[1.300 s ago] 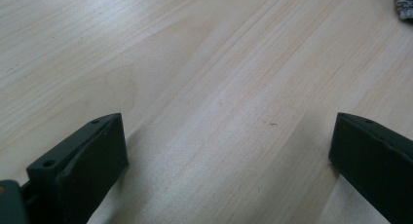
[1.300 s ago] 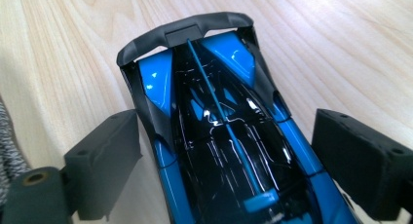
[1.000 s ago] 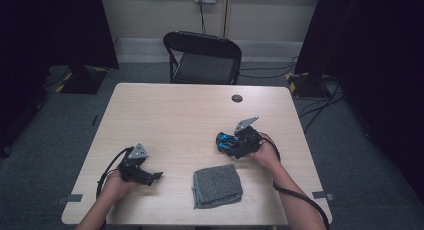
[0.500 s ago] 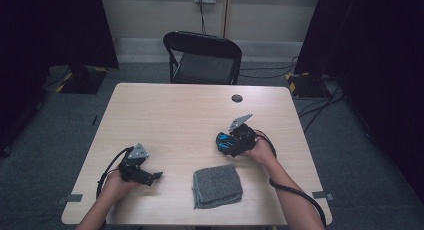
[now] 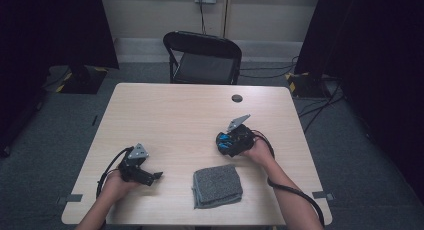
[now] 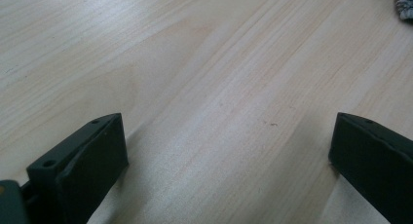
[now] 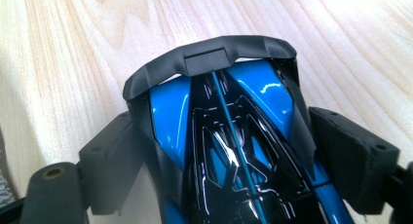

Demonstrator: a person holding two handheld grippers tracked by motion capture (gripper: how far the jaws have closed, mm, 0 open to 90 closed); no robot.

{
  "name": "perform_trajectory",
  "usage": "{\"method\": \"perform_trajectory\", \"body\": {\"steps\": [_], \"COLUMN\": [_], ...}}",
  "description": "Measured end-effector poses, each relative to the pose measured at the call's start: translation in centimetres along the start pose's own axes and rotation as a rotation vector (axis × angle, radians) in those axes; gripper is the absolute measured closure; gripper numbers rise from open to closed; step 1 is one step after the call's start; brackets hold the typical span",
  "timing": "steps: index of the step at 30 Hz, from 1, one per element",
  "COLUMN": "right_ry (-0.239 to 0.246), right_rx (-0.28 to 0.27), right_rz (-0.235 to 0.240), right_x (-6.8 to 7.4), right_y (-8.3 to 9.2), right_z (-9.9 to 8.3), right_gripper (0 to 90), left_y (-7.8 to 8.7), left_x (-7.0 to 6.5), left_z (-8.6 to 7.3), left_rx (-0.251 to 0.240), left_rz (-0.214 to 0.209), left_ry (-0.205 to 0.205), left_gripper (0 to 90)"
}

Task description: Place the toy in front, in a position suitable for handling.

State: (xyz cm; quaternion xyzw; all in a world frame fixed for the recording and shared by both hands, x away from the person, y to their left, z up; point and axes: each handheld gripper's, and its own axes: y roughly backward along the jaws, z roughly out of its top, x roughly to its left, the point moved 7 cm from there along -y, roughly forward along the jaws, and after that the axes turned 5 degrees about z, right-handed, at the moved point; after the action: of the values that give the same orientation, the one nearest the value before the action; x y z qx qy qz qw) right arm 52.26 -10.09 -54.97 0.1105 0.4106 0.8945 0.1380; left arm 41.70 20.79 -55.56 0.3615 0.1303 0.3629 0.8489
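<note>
The blue-and-black toy car sat on the table at about four o'clock from its centre, between the jaws of the right gripper. Those jaws had just been closing: in the right gripper view they stood against the car's flanks on both sides, so the grip appeared to be made, though whether the pads truly pressed could not be told for certain. Compared with a second before, the gripper had shifted slightly toward the table's near edge and its grey plate had tipped, which suggested the car was being taken up to be carried.

At six o'clock from the car lay a folded grey cloth, near but apart from it. At nine o'clock, well apart, the left gripper rested low over bare wood, its jaws wide and empty.

No brand, label or writing could be read on the car, the cloth or either gripper.
</note>
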Motion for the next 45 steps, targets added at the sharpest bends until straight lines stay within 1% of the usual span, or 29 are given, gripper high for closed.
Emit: {"method": "perform_trajectory", "body": {"steps": [4, 9, 11, 14, 15, 16, 18, 21, 24, 27, 28, 30, 33, 34, 35, 37, 38, 42, 45], "right_ry": [-0.004, -0.01, -0.019, -0.061, -0.067, -0.085, -0.105, -0.128, -0.159, -0.177, -0.185, -0.196, -0.206, -0.211, -0.214, -0.214, -0.213, -0.223, -0.23], "right_rx": [-0.004, 0.014, 0.028, 0.018, 0.02, 0.017, 0.016, 0.012, -0.005, -0.018, -0.013, -0.014, -0.019, -0.022, -0.024, -0.026, -0.023, -0.022, -0.026], "right_rz": [-0.005, -0.011, -0.02, -0.021, -0.019, -0.02, -0.016, -0.02, -0.027, -0.034, -0.028, -0.035, -0.038, -0.027, -0.038, -0.025, -0.037, -0.032, -0.037], "right_x": [0.0, 0.0, 0.0, -0.3, -0.3, -0.4, -0.4, -0.5, -0.8, -0.9, -0.9, -1.0, -1.2, -1.2, -1.2, -1.1, -1.1, -1.2, -1.3], "right_y": [0.1, 0.2, 0.3, 0.6, 0.7, 0.9, 1.3, 1.7, 2.2, 2.7, 2.7, 3.0, 3.2, 3.2, 3.3, 3.4, 3.5, 4.0, 4.5], "right_z": [0.0, 0.0, 0.0, 0.0, 0.0, 0.0, 0.0, 0.1, 0.2, 0.6, 0.7, 0.9, 1.0, 1.1, 1.1, 1.3, 1.3, 1.5, 1.6], "right_gripper": [18.4, 20.0, 21.6, 22.1, 22.4, 22.6, 23.0, 23.4, 23.8, 25.1, 25.1, 25.2, 25.3, 25.3, 25.3, 25.4, 25.4, 25.5, 25.5], "left_y": [0.0, 0.0, 0.0, 0.0, 0.0, 0.0, 0.0, 0.0, 0.0, 0.0, 0.0, 0.0, 0.0, 0.0, 0.0, 0.0, 0.0, 0.0, 0.0], "left_x": [0.0, 0.0, 0.0, 0.0, 0.0, 0.0, 0.0, 0.0, 0.0, 0.0, 0.0, 0.0, 0.0, 0.0, 0.0, 0.0, 0.0, 0.0, 0.0], "left_z": [0.0, 0.0, 0.0, 0.0, 0.0, 0.0, 0.0, 0.0, 0.0, 0.0, 0.0, 0.0, 0.0, 0.0, 0.0, 0.0, 0.0, 0.0, 0.0], "left_rx": [0.0, 0.0, 0.0, 0.0, 0.0, 0.0, 0.0, 0.0, 0.0, 0.0, 0.0, 0.0, 0.0, 0.0, 0.0, 0.0, 0.0, 0.0, 0.0], "left_rz": [0.0, 0.0, 0.0, 0.0, 0.0, 0.0, 0.0, 0.0, 0.0, 0.0, 0.0, 0.0, 0.0, 0.0, 0.0, 0.0, 0.0, 0.0, 0.0], "left_ry": [0.0, 0.0, 0.0, 0.0, 0.0, 0.0, 0.0, 0.0, 0.0, 0.0, 0.0, 0.0, 0.0, 0.0, 0.0, 0.001, 0.0, 0.0, 0.0], "left_gripper": [0.0, 0.0, 0.0, 0.0, 0.0, 0.0, 0.0, 0.0, 0.0, 0.0, 0.0, 0.0, 0.0, 0.0, 0.0, 0.0, 0.0, 0.0, 0.0]}}
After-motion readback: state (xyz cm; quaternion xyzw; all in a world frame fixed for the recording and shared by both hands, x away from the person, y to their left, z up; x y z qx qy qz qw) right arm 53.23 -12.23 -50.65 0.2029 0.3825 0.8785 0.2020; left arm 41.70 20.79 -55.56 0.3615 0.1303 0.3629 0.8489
